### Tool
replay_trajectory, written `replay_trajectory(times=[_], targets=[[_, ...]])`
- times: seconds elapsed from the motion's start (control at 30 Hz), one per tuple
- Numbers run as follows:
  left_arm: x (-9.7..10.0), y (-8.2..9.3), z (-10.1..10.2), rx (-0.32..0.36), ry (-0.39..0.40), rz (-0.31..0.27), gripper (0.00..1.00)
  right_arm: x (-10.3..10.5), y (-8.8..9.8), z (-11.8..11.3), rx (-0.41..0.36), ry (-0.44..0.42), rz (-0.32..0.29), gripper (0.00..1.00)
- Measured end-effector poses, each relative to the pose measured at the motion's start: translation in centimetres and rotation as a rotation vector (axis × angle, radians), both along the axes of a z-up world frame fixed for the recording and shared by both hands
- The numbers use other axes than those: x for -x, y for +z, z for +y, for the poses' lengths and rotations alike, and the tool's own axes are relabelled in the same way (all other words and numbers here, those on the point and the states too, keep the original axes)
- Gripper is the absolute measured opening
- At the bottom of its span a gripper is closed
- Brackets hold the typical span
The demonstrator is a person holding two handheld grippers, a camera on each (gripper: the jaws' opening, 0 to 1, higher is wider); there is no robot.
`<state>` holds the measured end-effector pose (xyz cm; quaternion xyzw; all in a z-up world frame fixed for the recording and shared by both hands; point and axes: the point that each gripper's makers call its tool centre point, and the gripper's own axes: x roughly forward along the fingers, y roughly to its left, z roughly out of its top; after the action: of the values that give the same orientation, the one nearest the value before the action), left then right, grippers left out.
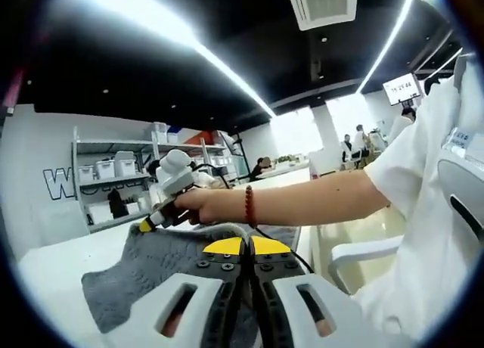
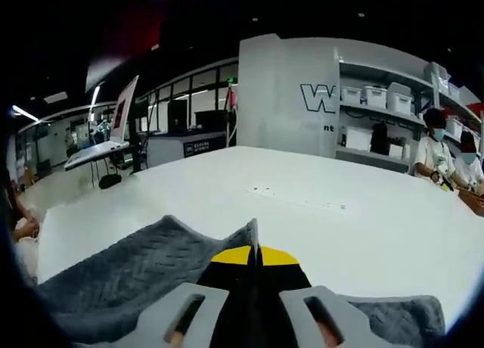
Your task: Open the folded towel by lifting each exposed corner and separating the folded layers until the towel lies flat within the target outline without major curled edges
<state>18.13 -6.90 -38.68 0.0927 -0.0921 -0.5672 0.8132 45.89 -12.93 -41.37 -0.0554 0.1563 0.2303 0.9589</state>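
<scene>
- Towel, grey and ribbed, lies rumpled on the white table, close under both grippers.
- In the left gripper view, the left gripper has its yellow-tipped jaws pressed together, a towel edge rising just at the tips; whether cloth is pinched between them I cannot tell.
- Beyond the towel in that view, the right gripper is gripped in a hand, its yellow tip touching the towel's far edge.
- A red bead bracelet sits on the wrist behind that hand; the person's white shirt is at the view's right.
- In the right gripper view, the right gripper has its jaws closed on a thin raised fold of towel that stands up between the yellow tips.
- From that fold the cloth slopes down on both sides to the table, part of it lifted into a ridge.
- Beyond the table stand shelves with white bins, and seated people at the far right.
</scene>
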Motion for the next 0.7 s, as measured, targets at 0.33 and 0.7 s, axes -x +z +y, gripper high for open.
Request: replay_trajectory(times=[0.33,0.7], targets=[[0.1,0.1,0.7,0.014,0.008,0.014,0.00,0.5,0.2,0.2,-0.021,-0.014,0.001,0.00],[0.3,1.1,2.0,0.101,-0.002,0.063,0.00,0.2,1.8,0.5,-0.076,-0.020,-0.018,0.00]])
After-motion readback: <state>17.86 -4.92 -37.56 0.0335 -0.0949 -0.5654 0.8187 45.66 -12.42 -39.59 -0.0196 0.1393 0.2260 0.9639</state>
